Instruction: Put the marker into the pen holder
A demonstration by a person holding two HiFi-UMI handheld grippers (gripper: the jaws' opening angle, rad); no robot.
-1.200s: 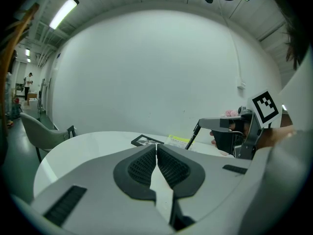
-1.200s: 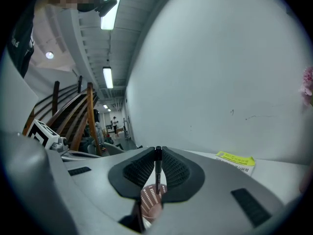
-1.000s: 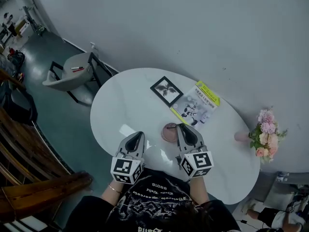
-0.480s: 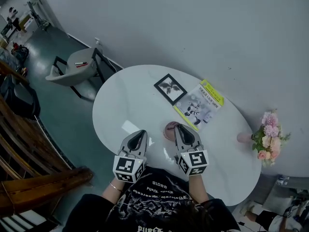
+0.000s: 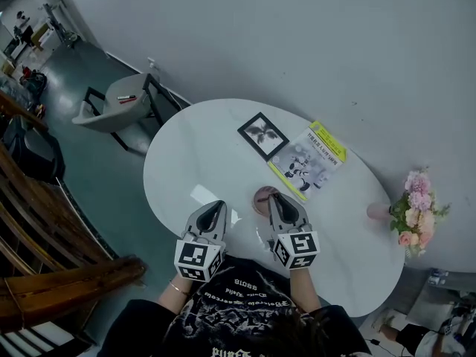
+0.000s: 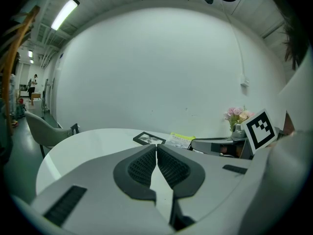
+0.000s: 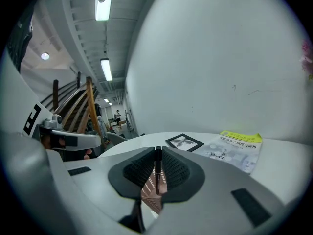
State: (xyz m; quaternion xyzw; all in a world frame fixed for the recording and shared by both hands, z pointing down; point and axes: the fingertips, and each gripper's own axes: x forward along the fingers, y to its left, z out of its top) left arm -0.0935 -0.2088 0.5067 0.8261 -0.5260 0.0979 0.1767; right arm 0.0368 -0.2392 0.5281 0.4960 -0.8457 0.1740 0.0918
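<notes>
A thin black marker (image 7: 158,166) stands upright between the pads of my right gripper (image 7: 158,150), which is shut on it. Directly below its tip is the pink, patterned pen holder (image 7: 152,192). In the head view the pen holder (image 5: 261,198) stands on the white oval table (image 5: 190,162) near the front edge. My right gripper (image 5: 277,197) hovers at the holder's right rim, and the marker is hidden there. My left gripper (image 5: 216,207) is to the left of the holder, apart from it. In its own view the left gripper (image 6: 156,148) is shut with nothing in it.
A black picture frame (image 5: 262,134) and a yellow-edged booklet (image 5: 307,160) lie further back on the table. Pink flowers (image 5: 413,210) and a small pink pot (image 5: 375,211) stand at the right end. A grey chair (image 5: 111,107) stands beyond the table's far left side.
My right gripper has sunk a little with the marker, closer over the pen holder. The left gripper has kept its place.
</notes>
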